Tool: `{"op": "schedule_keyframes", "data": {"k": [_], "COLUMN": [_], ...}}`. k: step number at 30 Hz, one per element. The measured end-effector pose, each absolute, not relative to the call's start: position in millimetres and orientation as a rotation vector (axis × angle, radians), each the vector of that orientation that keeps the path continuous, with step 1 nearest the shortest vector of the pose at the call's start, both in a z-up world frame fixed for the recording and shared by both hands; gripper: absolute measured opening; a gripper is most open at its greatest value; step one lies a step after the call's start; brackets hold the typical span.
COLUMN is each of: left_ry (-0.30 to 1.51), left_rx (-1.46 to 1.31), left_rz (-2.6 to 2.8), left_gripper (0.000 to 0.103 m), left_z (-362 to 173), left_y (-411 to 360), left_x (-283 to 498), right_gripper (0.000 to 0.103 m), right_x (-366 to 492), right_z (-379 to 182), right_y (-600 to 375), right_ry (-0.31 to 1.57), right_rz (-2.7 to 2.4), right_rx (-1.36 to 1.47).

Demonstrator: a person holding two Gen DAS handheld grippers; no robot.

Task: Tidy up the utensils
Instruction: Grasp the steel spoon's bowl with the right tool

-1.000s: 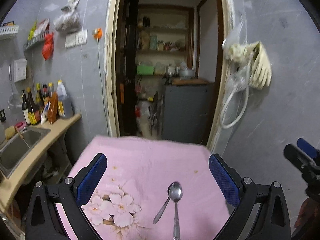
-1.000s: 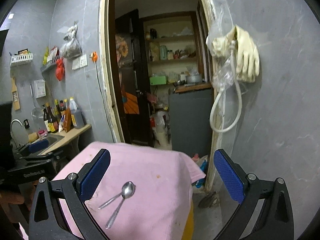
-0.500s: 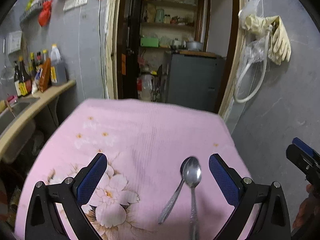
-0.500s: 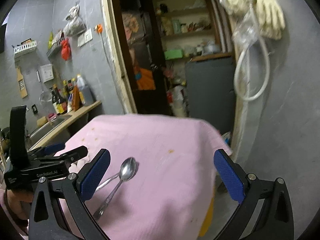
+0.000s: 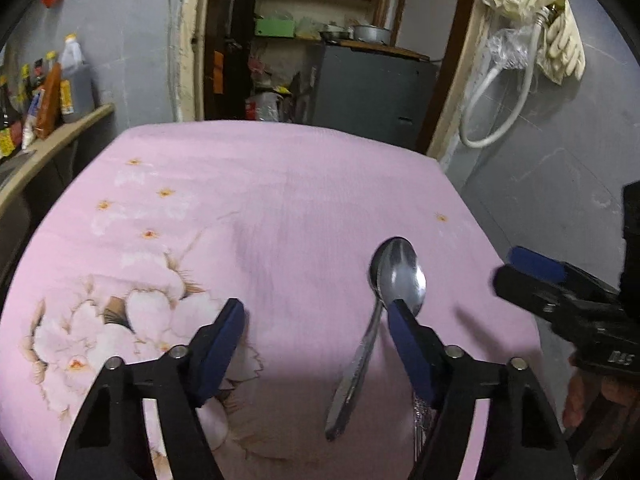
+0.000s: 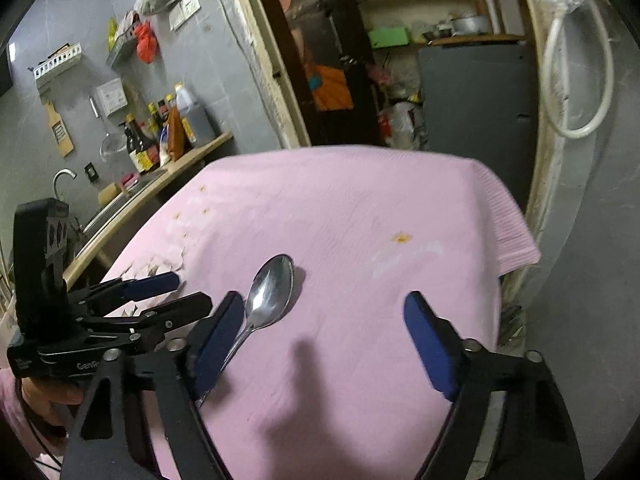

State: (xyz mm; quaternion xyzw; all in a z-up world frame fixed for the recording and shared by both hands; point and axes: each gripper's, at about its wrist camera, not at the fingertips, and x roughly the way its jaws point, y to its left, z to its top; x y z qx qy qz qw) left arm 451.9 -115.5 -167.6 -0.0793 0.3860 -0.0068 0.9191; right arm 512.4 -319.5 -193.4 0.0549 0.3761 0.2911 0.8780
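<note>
Lying bowl-up on the pink floral cloth (image 5: 280, 200) that covers the bench are two spoons, overlapped at the bowls. Upper spoon (image 5: 400, 272): bowl fully visible, handle running back under the right finger of the left hand-held gripper (image 5: 316, 328). Lower spoon (image 5: 356, 368): bowl mostly hidden beneath the first, handle angled off to the left.

Left hand-held gripper: jaws partly open, low over the cloth, nothing between the blue pads (image 5: 220, 344). The lower spoon's handle lies inside the gap, close to the right pad. Contact between that pad and the upper spoon: cannot tell.

Right hand-held gripper (image 6: 324, 340): jaws wide open, holding nothing. In the right wrist view the spoons (image 6: 270, 292) sit just beside its left finger, the handle passing behind that finger. The left hand-held gripper (image 6: 156, 292) shows at the left edge of this view, held in a hand (image 6: 48, 400).

Background: bottles (image 6: 160, 136) on a counter by a sink, a white hose (image 5: 496, 108) and rubber gloves (image 5: 556, 44) hanging on the grey wall.
</note>
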Motion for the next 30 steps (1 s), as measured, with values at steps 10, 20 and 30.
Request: {"op": "schedule_keyframes", "data": {"k": [10, 20, 30], "left_ry": [0.848, 0.867, 0.870], "left_rx": [-0.146, -0.037, -0.004], "left_rz": [-0.082, -0.082, -0.065], "left_gripper": [0.052, 0.044, 0.042], "left_z": [-174.4, -173.1, -174.0], "left_y": [-124.0, -130.7, -132.6], "left_x": [457.5, 453.0, 453.6], "right_gripper": [0.032, 0.018, 0.006], "right_x": [527.6, 532.3, 524.5], "right_z": [-210.8, -212.7, -213.5], "right_y": [-296.4, -273.1, -279.7], "right_ry": [0.881, 0.927, 0.951], "right_rz": [0.692, 0.750, 0.727], "right_rx": [0.101, 0.061, 0.108]}}
